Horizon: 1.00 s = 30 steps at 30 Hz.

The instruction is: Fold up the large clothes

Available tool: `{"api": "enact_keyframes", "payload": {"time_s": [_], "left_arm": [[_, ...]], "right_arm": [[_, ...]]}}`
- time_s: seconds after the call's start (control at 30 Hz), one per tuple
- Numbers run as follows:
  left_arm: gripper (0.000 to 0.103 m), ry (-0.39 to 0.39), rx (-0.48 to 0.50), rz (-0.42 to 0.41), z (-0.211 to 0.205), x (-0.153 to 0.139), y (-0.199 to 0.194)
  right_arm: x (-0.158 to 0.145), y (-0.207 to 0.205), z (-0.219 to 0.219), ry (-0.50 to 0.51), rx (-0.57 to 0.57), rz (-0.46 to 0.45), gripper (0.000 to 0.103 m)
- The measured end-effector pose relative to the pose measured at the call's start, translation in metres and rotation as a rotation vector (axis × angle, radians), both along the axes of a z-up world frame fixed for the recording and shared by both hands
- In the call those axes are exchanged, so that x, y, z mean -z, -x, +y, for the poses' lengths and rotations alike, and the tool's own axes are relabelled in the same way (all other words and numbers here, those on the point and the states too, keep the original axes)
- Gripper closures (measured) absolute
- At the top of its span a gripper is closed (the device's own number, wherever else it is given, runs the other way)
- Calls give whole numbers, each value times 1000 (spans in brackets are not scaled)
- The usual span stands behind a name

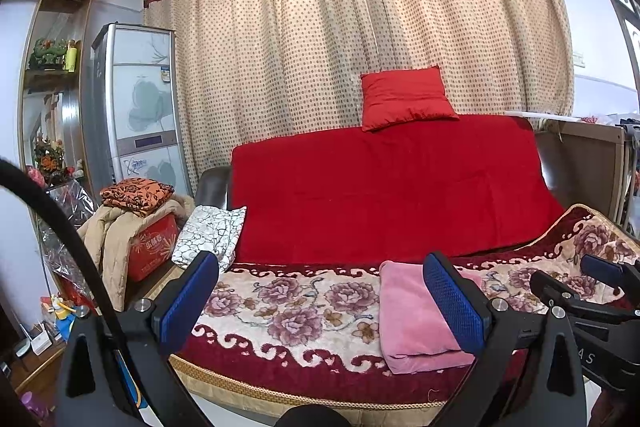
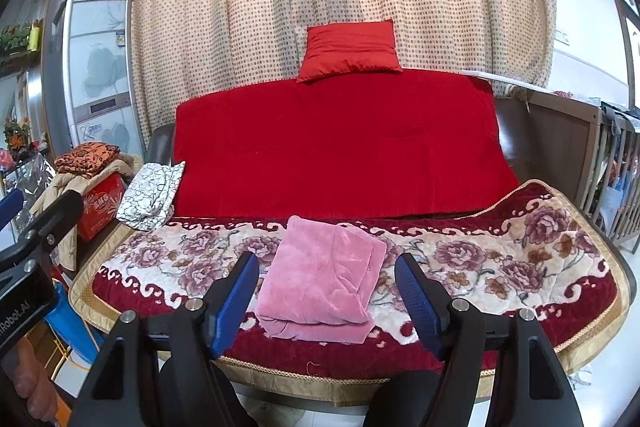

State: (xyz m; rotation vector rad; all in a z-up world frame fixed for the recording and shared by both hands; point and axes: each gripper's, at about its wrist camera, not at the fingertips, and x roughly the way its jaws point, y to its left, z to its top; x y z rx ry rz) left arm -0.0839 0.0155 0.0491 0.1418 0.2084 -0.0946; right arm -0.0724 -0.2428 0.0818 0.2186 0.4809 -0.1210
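Garment, pink, plush (image 2: 320, 279): one item, lying as a squared bundle with visible creases on the floral blanket (image 2: 500, 259) that covers the sofa seat, near the seat's front edge and roughly midway along it; whether it counts as fully folded cannot be told. Long axis runs from front edge toward the red-draped backrest (image 2: 340, 147), slightly slanted. Right tongs (image 2: 328, 291): released, blue pads standing wide apart with nothing between them, held short of the sofa edge and aimed down at the bundle, which lies straight ahead, framed between the two fingers. Left tongs (image 1: 324, 299): likewise released and empty, pads wide; from this side the bundle (image 1: 416, 319) sits ahead and to the right, partly hidden by the right-hand finger. Judgement: the right hand is the nearer and squarer to the garment; the left would have to shift across to reach its near-left corner. Also present: red cushion (image 2: 350, 51) atop the backrest, black-and-white patterned cloth (image 2: 150, 199) at the left end of the seat, well apart from the bundle, and a pile of cloths on a red box (image 1: 154, 247) beside the sofa.
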Motion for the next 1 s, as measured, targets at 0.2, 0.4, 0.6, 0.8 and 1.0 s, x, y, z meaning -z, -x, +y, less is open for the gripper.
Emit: {"api": "enact_keyframes", "payload": {"time_s": [0.2,0.4,0.6,0.8,1.0], "left_arm": [[1,4,2,1,0,0,0],[1,5,3,5,0,0,0],[1,5,3,11,1,4,-1],[1,3,5,20,2,7,-4],[1,-1,10,26,1,11,-12]], "right_arm": [[-2,0,1,5,0,0,29],[-2,-1,3,10,-1,-2,29],[0,-4,5,14,-4,7,29],[4,-7,7,15,-4,19,29],[9,-14,7,10,-2,32,29]]}}
